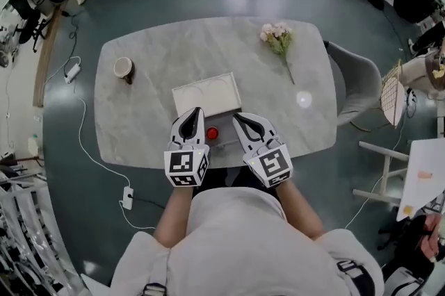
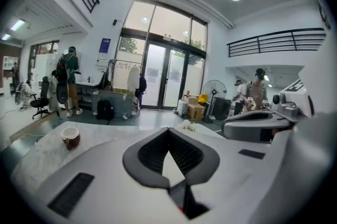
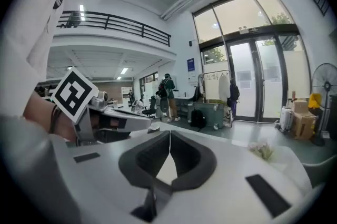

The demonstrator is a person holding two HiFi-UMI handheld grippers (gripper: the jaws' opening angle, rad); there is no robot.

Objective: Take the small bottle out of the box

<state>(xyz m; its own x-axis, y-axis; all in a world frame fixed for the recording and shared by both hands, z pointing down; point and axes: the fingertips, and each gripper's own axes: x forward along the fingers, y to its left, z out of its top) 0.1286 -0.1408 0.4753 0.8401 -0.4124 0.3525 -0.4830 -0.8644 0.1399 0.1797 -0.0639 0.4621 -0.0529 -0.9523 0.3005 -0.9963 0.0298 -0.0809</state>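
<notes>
A flat white box [image 1: 206, 94] lies in the middle of the marble table [image 1: 153, 121], with a faint round outline on its top. I see no bottle in the box. A small red round thing [image 1: 212, 133] sits on the table just in front of the box; I cannot tell what it is. My left gripper [image 1: 197, 112] and right gripper [image 1: 237, 117] hover either side of it at the near table edge, tips pointing at the box. In the left gripper view my left gripper [image 2: 168, 129] is shut and empty. In the right gripper view my right gripper [image 3: 169, 133] is the same.
A brown cup [image 1: 124, 69] stands at the table's left, also seen in the left gripper view as the cup [image 2: 70, 138]. A sprig of pink flowers [image 1: 279, 38] lies at the far right, near a small white disc [image 1: 304, 99]. A grey chair [image 1: 356, 83] stands beside the table's right end.
</notes>
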